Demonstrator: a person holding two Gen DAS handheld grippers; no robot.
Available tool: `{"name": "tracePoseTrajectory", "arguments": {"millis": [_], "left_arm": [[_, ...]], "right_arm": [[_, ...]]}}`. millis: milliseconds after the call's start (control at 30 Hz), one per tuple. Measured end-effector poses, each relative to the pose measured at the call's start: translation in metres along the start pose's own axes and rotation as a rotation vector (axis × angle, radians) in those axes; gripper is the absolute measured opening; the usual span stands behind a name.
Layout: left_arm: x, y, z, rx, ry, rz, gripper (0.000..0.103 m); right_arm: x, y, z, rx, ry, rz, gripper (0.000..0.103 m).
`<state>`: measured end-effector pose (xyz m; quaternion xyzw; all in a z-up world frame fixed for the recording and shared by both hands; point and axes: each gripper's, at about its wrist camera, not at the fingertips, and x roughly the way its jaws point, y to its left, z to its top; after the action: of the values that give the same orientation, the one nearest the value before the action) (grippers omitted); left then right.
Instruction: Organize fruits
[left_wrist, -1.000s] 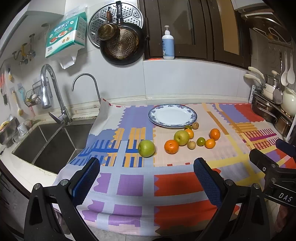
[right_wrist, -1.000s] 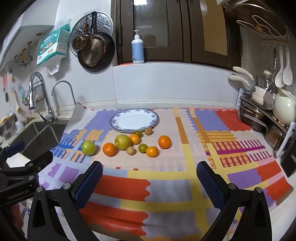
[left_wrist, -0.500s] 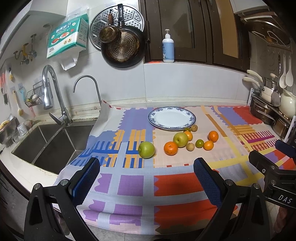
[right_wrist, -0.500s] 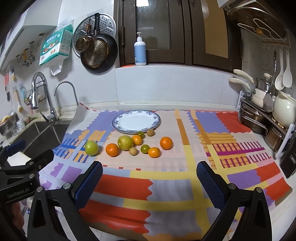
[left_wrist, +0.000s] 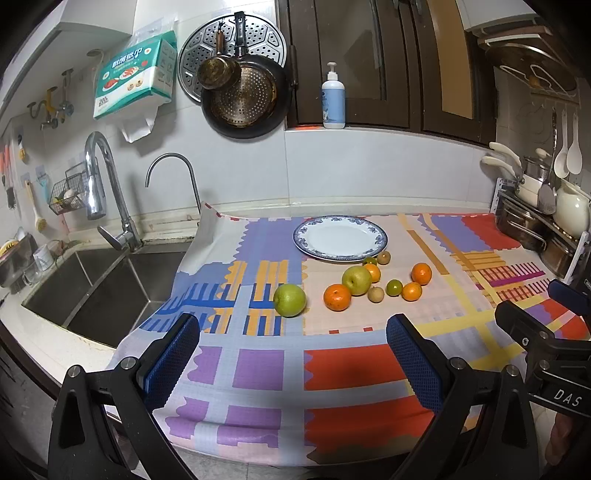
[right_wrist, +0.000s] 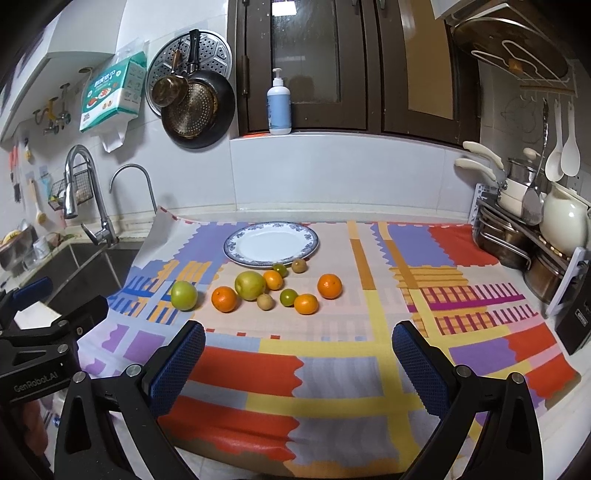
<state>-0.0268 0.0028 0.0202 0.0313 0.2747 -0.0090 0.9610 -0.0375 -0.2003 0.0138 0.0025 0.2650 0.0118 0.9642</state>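
A blue-rimmed white plate (left_wrist: 340, 240) (right_wrist: 271, 243) sits empty at the back of a colourful mat. In front of it lie loose fruits: a green apple (left_wrist: 289, 300) (right_wrist: 184, 295) at the left, a yellow-green apple (left_wrist: 357, 280) (right_wrist: 250, 285), several oranges such as one (left_wrist: 337, 297) (right_wrist: 224, 299) and one (right_wrist: 329, 285), small green citrus (left_wrist: 394, 287) and small brown fruits (right_wrist: 265, 301). My left gripper (left_wrist: 291, 354) is open and empty, near the mat's front edge. My right gripper (right_wrist: 299, 354) is open and empty, also short of the fruits.
A sink (left_wrist: 92, 288) with a tall faucet (left_wrist: 98, 177) lies left of the mat. A rack of pots and a white jug (right_wrist: 565, 221) stands at the right. Pans hang on the back wall (left_wrist: 243, 99). A soap bottle (right_wrist: 279, 107) stands on the ledge.
Both grippers have drifted slightly forward toward the fruits and tilted a little; the fruits and plate have not moved. Both stay open.
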Motion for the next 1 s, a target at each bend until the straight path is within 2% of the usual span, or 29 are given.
{"name": "tracePoseTrajectory", "arguments": {"millis": [1000], "left_arm": [[-0.0016, 0.0007, 0.0036, -0.003, -0.003, -0.004, 0.103]], "right_arm": [[0.0022, 0.0047, 0.0058, -0.009, -0.007, 0.022, 0.102]]}}
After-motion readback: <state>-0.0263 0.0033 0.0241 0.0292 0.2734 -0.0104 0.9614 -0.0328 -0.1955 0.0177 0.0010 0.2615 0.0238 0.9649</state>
